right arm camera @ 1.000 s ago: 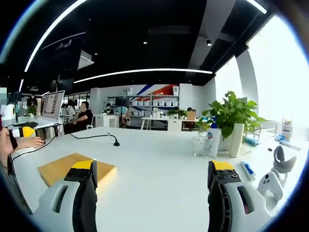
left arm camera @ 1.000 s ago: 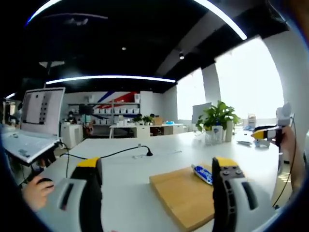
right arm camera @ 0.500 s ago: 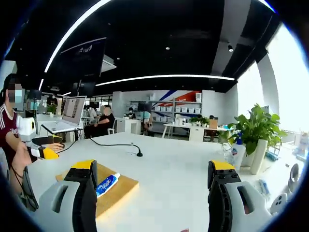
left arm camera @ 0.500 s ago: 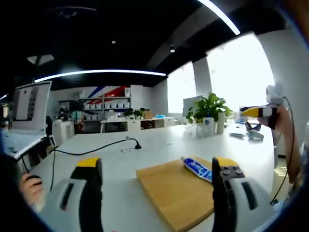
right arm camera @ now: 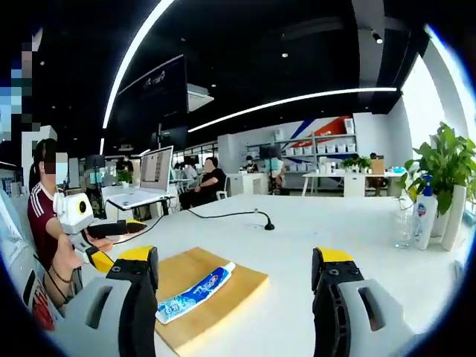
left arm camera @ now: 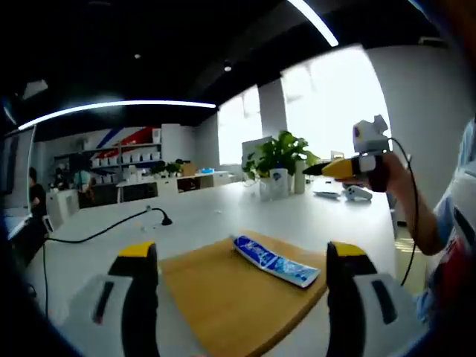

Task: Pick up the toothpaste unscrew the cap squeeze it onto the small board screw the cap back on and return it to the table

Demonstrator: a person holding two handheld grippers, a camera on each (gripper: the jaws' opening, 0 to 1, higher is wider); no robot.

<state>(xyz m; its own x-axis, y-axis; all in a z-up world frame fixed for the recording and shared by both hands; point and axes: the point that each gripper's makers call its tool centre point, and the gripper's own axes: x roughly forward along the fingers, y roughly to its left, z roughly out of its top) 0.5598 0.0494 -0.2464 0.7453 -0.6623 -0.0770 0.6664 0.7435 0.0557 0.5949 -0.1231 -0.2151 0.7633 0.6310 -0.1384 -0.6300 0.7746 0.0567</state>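
While the toothpaste (right arm camera: 195,291) lies on the small board (left arm camera: 238,297), left hand-held gripper (left arm camera: 242,260) and right hand-held gripper (right arm camera: 236,260) hover (jaws wide, empty).

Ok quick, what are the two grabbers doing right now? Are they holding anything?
Left gripper: open, holding nothing; the toothpaste lies on the board ahead.
Right gripper: open, holding nothing.

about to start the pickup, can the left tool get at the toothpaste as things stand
Probably yes: the toothpaste lies uncovered on the wooden board, ahead of the open left tool, nothing between them.
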